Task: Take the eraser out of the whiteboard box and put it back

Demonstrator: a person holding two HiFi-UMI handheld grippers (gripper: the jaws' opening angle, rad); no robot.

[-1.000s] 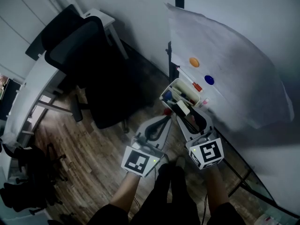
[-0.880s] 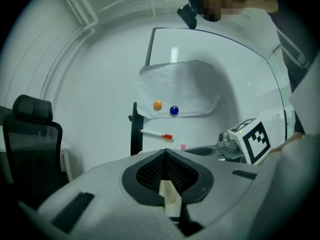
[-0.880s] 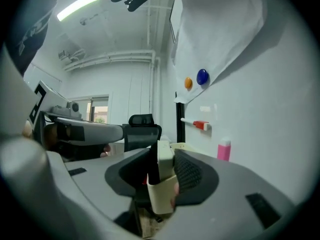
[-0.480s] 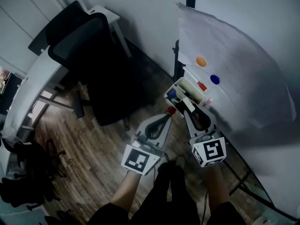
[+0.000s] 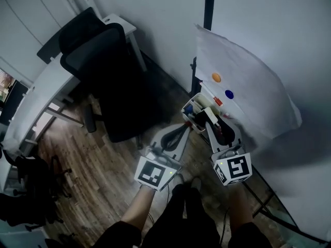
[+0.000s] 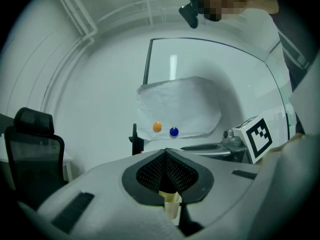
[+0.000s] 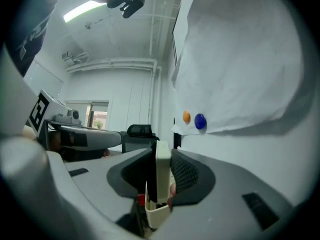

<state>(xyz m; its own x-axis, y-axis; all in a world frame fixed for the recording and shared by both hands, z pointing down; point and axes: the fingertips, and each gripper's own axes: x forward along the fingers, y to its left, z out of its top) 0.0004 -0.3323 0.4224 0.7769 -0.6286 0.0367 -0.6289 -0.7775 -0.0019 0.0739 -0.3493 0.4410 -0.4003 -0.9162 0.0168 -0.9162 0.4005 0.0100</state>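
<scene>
White eraser, earlier down in the whiteboard box, is now raised above it, clamped by the right gripper; left gripper jaws closed, empty.

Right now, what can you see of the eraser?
The eraser is a thin slab: a cream, plastic-looking back on one face and a dark, felt-like layer on the other. It stands upright on edge, pinched by the right tongs, which are shut on its two faces. Its top pokes above them. Its lower end sits at the rim of the cream whiteboard box; I cannot tell whether it is clear of it.
</scene>
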